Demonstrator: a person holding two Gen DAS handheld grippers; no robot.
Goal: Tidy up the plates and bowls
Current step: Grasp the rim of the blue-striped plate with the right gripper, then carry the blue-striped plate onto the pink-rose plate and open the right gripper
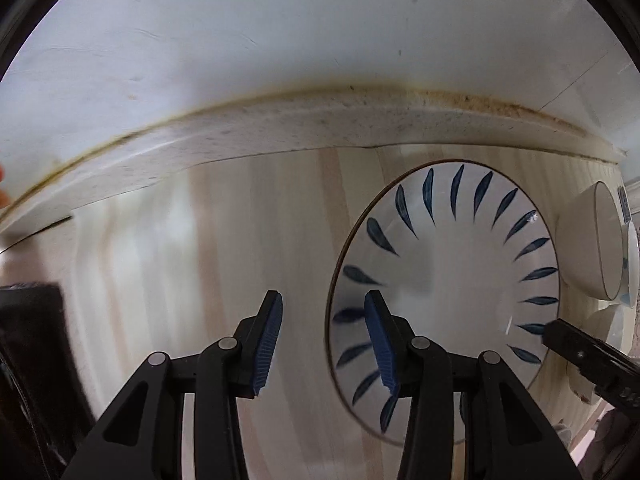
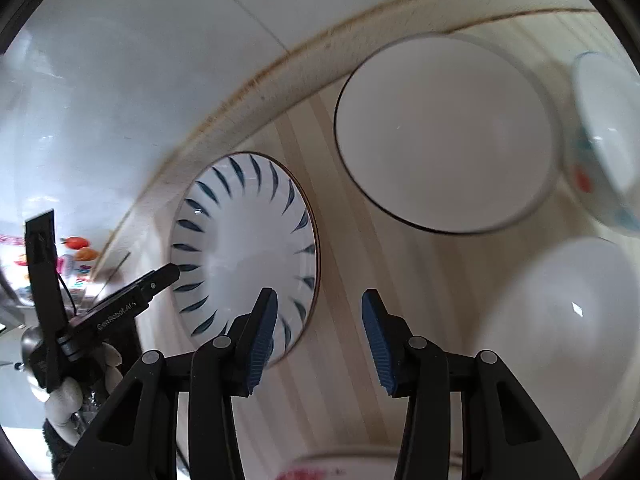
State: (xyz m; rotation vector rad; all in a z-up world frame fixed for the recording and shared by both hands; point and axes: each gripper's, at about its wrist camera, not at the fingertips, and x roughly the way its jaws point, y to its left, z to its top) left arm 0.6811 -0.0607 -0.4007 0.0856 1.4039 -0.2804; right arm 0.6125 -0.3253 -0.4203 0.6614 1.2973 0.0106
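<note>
The blue-leaf plate (image 1: 444,292) lies flat on the wooden counter (image 1: 240,240), at lower right of the left wrist view. The left gripper (image 1: 324,344) hangs over its near-left rim, jaws apart and empty. The right gripper (image 2: 316,344), also apart and empty, sits just right of the plate, nearer the white bowl (image 2: 444,136).

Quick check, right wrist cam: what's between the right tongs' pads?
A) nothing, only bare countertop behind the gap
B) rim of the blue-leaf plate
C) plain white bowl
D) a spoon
A: the right tongs stand open with only striped countertop in the gap; the blue-leaf plate lies off to their left.
</note>
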